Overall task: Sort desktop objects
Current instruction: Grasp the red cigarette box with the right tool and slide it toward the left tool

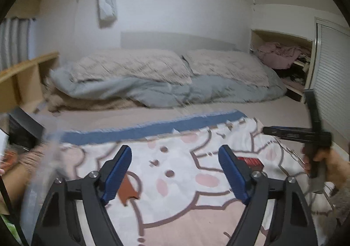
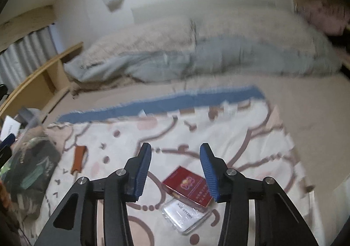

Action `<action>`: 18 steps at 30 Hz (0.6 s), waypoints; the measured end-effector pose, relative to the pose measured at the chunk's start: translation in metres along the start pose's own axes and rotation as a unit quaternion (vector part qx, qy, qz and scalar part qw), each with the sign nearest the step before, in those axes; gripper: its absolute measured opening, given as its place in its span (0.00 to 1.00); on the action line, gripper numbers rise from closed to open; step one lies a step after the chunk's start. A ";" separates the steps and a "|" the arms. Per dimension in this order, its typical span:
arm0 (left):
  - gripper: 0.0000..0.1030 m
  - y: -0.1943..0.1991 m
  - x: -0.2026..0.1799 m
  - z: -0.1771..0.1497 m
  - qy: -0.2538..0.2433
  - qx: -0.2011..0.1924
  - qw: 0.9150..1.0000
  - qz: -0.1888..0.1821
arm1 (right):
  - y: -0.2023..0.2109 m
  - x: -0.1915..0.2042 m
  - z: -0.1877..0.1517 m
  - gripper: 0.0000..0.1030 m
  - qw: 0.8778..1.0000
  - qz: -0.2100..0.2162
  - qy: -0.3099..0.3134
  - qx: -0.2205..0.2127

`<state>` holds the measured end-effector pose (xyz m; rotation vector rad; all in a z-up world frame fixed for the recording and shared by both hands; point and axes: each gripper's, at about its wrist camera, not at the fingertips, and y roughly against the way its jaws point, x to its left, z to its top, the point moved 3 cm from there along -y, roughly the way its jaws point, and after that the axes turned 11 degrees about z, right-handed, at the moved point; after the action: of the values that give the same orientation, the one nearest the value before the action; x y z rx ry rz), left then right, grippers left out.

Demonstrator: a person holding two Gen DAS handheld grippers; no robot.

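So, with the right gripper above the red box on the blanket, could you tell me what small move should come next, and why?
Probably lower the right gripper straight onto the red box and close on it. The jaws stand open with nothing between them, and the box lies just below and ahead, partly on top of a clear packet, so it is the free top item.

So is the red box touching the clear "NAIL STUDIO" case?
Touching: the right wrist view shows the red box lying partly on top of the clear case, covering its far edge.
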<state>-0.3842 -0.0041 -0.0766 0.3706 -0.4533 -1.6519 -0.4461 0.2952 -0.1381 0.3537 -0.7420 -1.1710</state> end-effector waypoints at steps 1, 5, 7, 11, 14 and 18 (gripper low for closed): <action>0.79 -0.007 -0.001 -0.005 0.001 0.009 1.000 -0.012 | -0.011 -0.007 -0.004 0.40 1.000 0.000 -0.009 0.011; 0.79 -0.025 -0.004 -0.032 -0.001 0.043 0.998 -0.049 | -0.047 -0.037 -0.029 0.39 0.997 0.003 -0.056 0.047; 0.79 -0.032 -0.002 -0.049 0.002 0.061 0.996 -0.063 | -0.059 -0.048 -0.038 0.39 0.996 0.009 -0.072 0.059; 0.78 -0.046 0.003 -0.079 0.013 0.100 0.992 -0.076 | -0.073 -0.064 -0.055 0.39 0.992 0.019 -0.097 0.078; 0.78 -0.048 0.004 -0.092 0.017 0.119 0.989 -0.086 | -0.068 -0.049 -0.065 0.40 0.994 0.024 -0.074 0.074; 0.78 -0.043 0.001 -0.098 0.026 0.127 0.985 -0.111 | -0.062 -0.005 -0.077 0.40 0.994 0.065 -0.019 0.086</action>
<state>-0.3735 -0.0086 -0.1826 0.6712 -0.6033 -1.7997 -0.4379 0.2671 -0.2327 0.4224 -0.8888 -0.9960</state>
